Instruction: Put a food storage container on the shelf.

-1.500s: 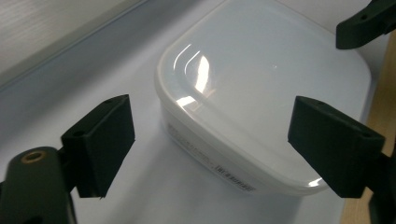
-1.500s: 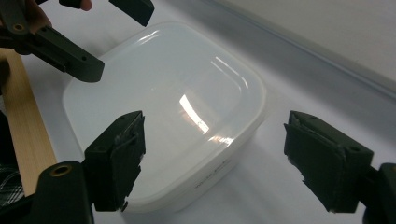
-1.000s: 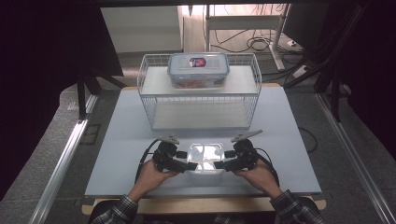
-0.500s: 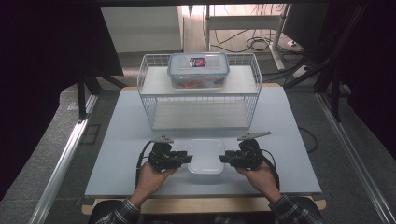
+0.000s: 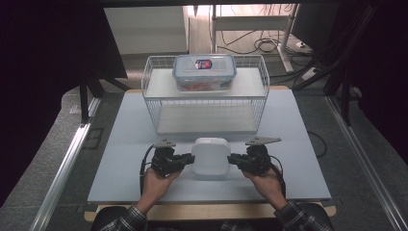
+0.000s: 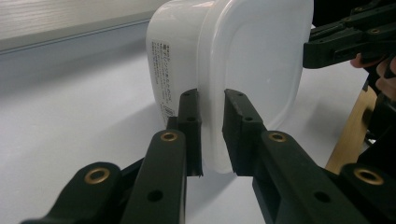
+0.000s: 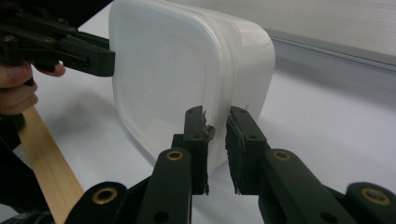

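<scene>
A white lidded plastic container point(image 5: 210, 158) sits at the front middle of the table, between the two hands. My left gripper point(image 5: 190, 161) meets its left side and my right gripper point(image 5: 231, 160) its right side. In the left gripper view, the left gripper point(image 6: 212, 135) pinches the rim of the container point(image 6: 243, 60), pads pressed on it. In the right gripper view, the right gripper point(image 7: 216, 140) clamps the opposite rim of the container point(image 7: 187, 70). Both pairs of jaws have just been closing with that rim between them.
A white wire rack point(image 5: 207, 103) stands at the back of the pale table point(image 5: 120, 144). On its upper shelf lies a clear box with a blue-clipped lid point(image 5: 204, 72). A wooden strip point(image 5: 207, 210) runs along the table's front edge.
Both grippers swung from angled over the container to level at its left and right sides. Their jaws narrowed and now clamp its rim. The container has stayed in place.
</scene>
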Available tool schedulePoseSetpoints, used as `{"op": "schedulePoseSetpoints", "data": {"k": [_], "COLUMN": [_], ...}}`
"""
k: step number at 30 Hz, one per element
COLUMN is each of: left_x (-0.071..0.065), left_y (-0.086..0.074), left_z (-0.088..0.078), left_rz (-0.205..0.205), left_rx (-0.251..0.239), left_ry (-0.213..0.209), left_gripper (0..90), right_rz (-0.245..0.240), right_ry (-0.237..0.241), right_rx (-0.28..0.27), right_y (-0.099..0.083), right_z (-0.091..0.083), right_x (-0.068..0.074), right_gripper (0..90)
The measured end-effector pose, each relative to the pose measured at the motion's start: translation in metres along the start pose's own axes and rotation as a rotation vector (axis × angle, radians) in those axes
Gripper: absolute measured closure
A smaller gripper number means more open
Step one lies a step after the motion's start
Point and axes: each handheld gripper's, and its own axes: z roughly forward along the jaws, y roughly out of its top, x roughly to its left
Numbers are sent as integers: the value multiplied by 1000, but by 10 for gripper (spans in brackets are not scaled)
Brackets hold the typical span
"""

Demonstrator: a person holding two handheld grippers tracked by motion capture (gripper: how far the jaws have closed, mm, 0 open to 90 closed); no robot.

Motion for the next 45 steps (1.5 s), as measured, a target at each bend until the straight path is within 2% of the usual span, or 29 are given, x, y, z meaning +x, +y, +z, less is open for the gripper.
{"op": "schedulePoseSetpoints", "data": {"k": [15,28,37,45], "left_x": [-4,-3,-4,-6], "left_y": [7,22,35,49], "left_z": [-9,-25,-37,-45], "left_rz": [27,54,65,95], "left_rx": [-37,-84,-124,-143], "left_ry": [13,35,41,51], "left_gripper": [779,779,781,781], "right_rz": [-27,-61,-55,-63], "right_ry": [20,48,69,78], "right_rx": [-48,-90,-132,-161], "right_y": [6,26,40,54], "right_z": [-5,-7,-8,-14], "right_x": [1,3,4,5], "right_gripper": [784,786,787,788]}}
